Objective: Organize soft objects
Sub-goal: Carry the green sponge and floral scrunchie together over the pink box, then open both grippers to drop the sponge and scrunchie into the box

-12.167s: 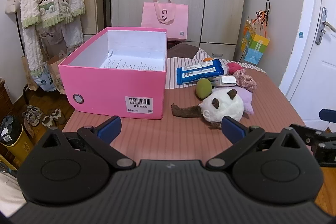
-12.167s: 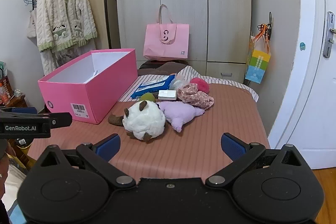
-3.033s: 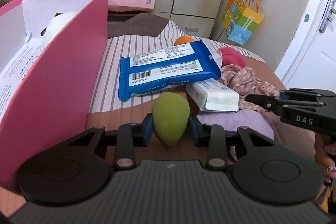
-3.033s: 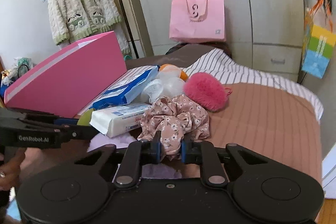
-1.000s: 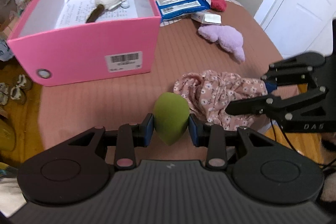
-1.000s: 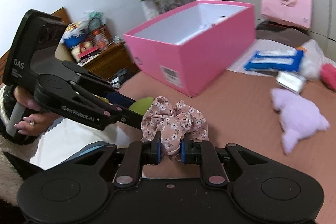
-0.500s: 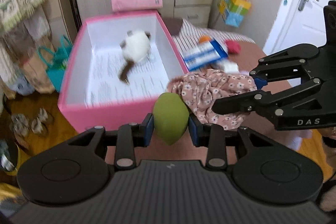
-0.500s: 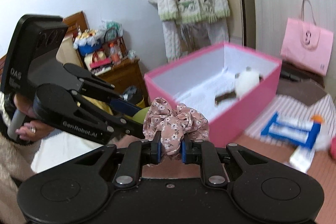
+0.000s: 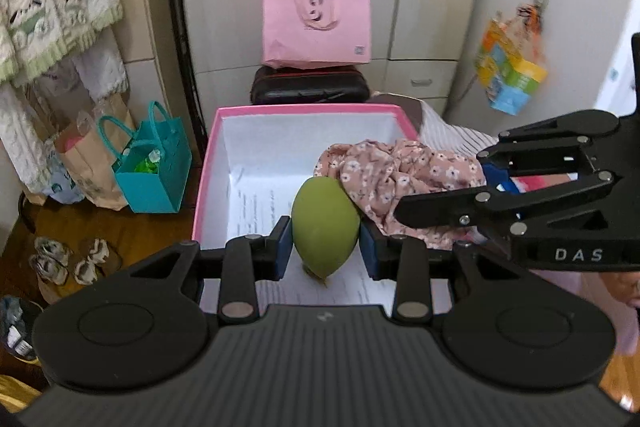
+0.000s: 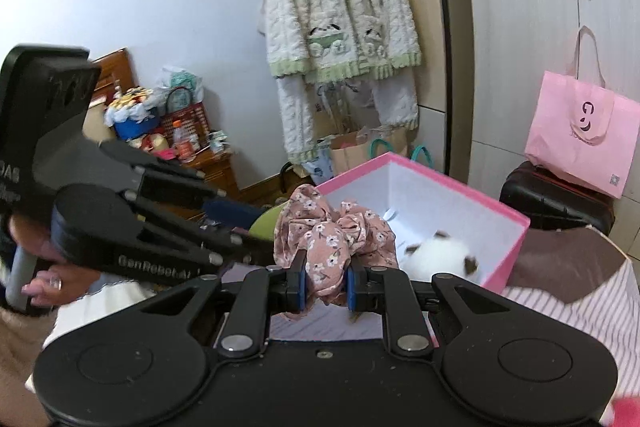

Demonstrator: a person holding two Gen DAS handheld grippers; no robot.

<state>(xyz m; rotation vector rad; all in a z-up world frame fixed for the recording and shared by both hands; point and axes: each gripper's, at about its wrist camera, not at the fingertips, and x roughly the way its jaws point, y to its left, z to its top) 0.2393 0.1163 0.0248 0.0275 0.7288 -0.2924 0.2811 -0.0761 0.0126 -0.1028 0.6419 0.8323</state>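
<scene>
Grippers now above box [image 9: 208,163], plush [image 10: 436,255] half-hidden

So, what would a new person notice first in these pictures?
Most likely the bright pink box, open in the middle with a white plush toy inside. Then the two loads held over it: a green egg-shaped sponge pinched in the left tongs, and a floral scrunchie in the right tongs.

Green sponge [image 9: 324,225], floral scrunchie [image 10: 332,239] held above pink box [image 9: 208,163].
</scene>
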